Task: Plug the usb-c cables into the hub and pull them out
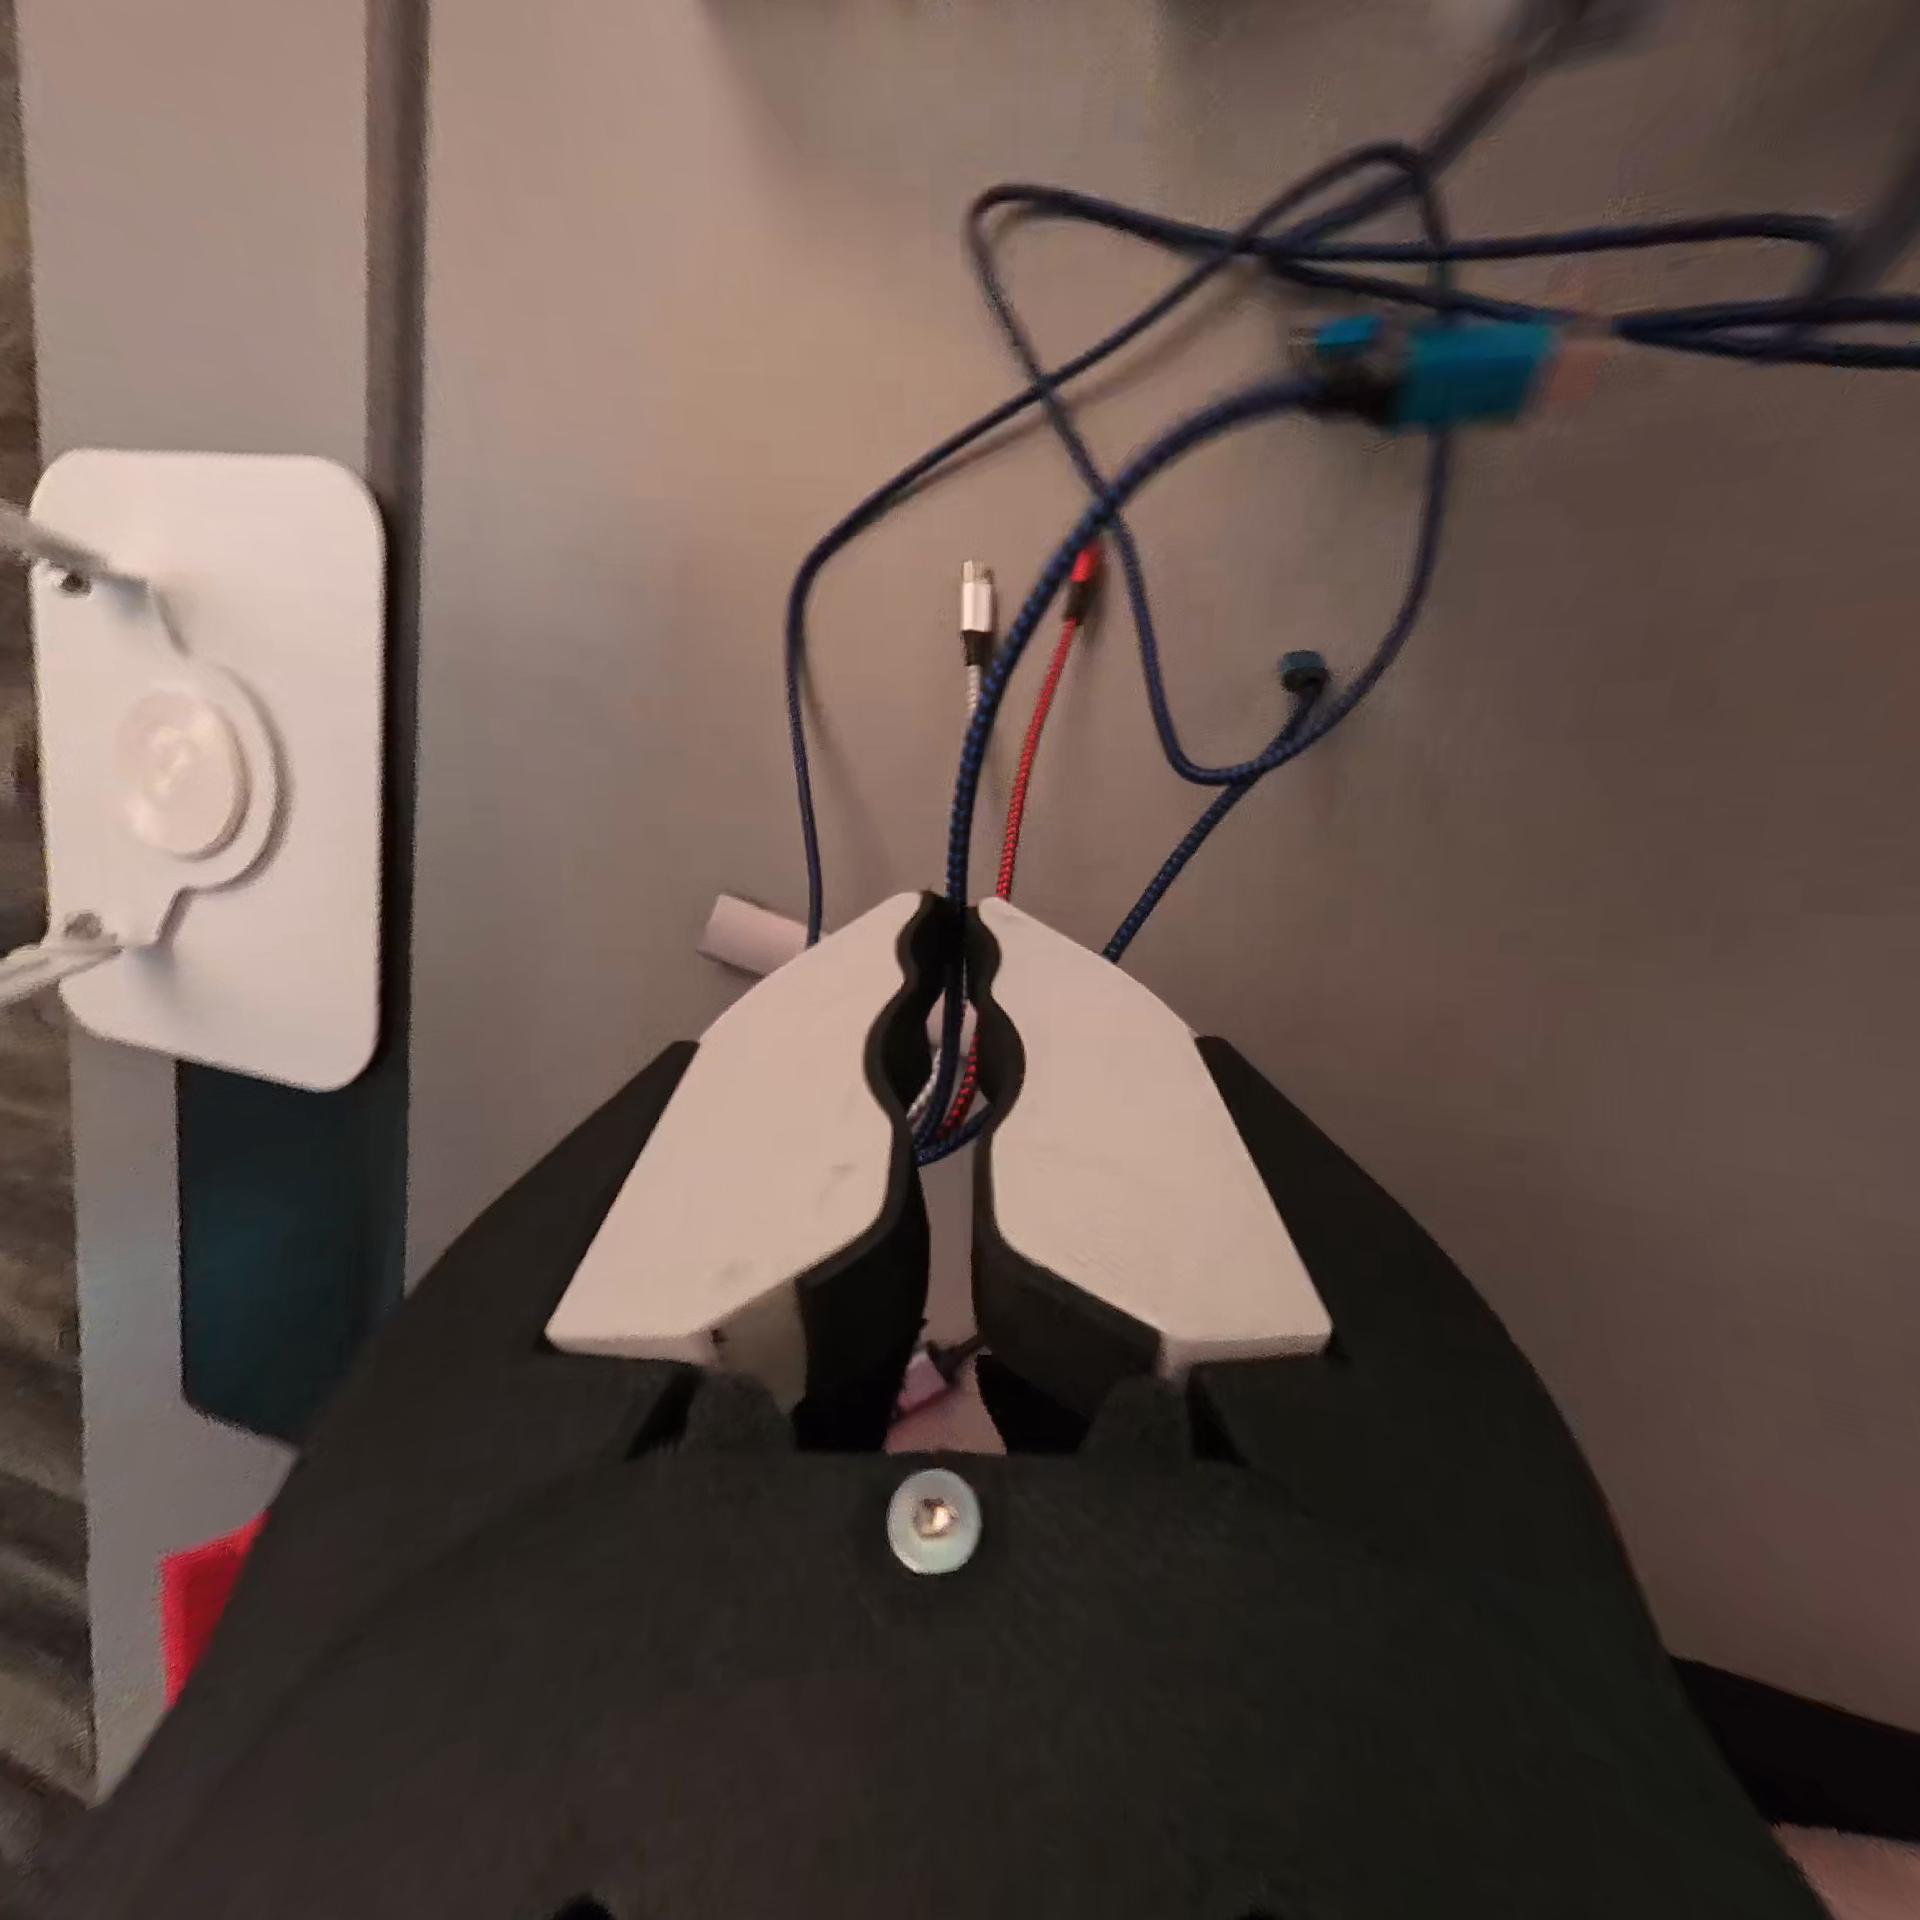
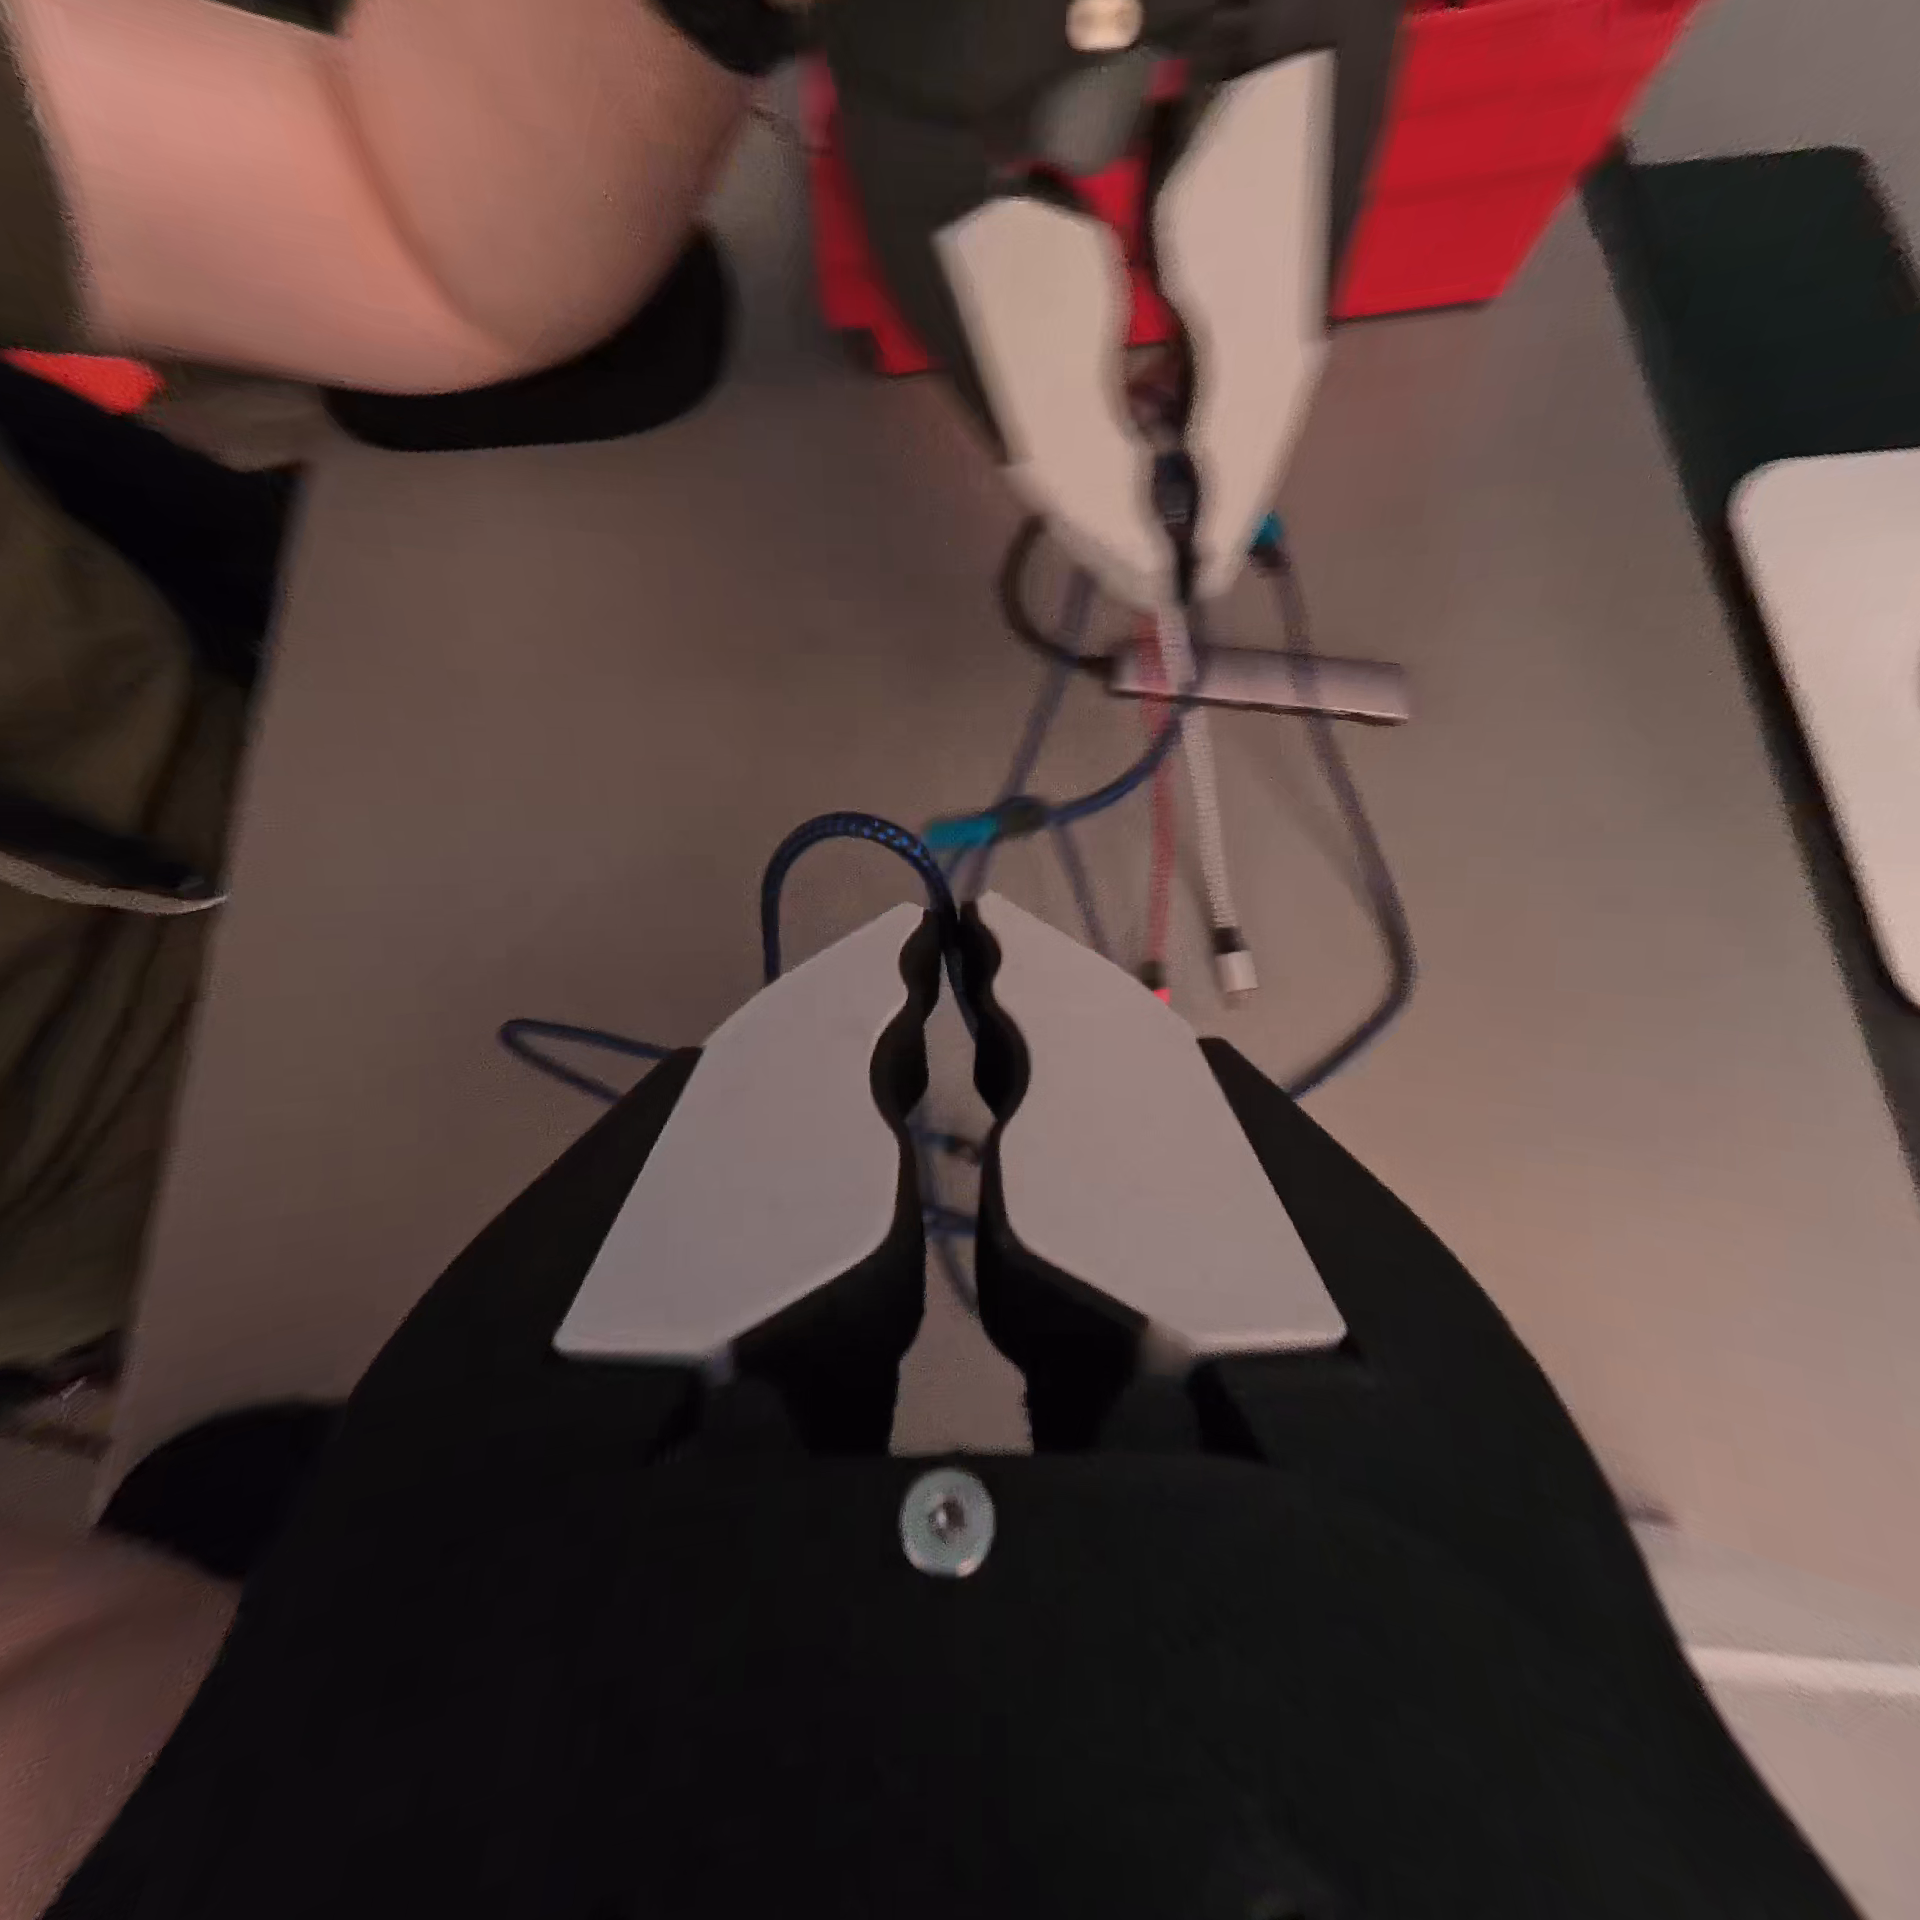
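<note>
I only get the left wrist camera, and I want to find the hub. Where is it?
Observer: The right wrist view shows the hub, a grey bar lying flat on the table. It is close to the tips of the left gripper, which is shut on a bundle of cables.
Operator: What's the other gripper doing?
Observer: The right gripper is shut on a dark blue cable that arches over its tips.
Operator: Is someone there?
Observer: Yes, a person's bare forearm shows beside the left gripper.
</note>
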{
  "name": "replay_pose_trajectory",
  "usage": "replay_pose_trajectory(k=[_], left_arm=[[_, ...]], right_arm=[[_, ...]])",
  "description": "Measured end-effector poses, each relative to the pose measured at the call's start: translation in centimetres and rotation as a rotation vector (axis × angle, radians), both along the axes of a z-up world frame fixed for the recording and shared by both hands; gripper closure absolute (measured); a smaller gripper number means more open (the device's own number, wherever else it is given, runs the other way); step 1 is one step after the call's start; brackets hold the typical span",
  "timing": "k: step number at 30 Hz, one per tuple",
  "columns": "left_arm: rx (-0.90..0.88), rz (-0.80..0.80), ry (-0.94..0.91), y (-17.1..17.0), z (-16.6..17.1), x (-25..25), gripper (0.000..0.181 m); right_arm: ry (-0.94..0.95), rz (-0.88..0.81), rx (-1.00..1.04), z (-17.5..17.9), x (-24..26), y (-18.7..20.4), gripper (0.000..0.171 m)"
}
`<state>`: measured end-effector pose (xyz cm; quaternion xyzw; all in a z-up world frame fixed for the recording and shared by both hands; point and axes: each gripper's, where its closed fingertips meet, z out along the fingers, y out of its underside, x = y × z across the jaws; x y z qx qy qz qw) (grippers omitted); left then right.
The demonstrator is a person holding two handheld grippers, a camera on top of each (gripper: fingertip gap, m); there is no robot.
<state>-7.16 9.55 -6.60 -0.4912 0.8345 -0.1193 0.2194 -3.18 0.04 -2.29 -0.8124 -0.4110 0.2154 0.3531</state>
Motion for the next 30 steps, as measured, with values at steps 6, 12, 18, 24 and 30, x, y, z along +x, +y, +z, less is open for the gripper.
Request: replay_pose_trajectory(k=[6,12,18,24,30], left_arm=[[-0.087,0.188,-0.108,1.9,1.5,1.5,0.179],[-0.182,0.257,-0.296,2.6,5.8,1.6,0.179],[-0.329,0.250,-0.388,1.1,8.8,1.3,0.179],[-0.563,0.131,-0.448,-2.3,10.7,2.0,0.179],[-0.792,0.012,-0.449,-5.1,12.5,1.5,0.179]], right_arm=[[-0.164,0.147,-0.145,-3.6,-0.9,-3.2,0.164],[-0.160,0.236,-0.276,-5.6,-2.0,-4.5,0.161],[-0.009,0.165,-0.103,-2.2,-1.8,-2.3,0.132],[0.209,-0.043,0.320,5.6,-0.6,2.4,0.124],[0.478,-0.157,0.660,12.6,-1.6,3.7,0.133]])
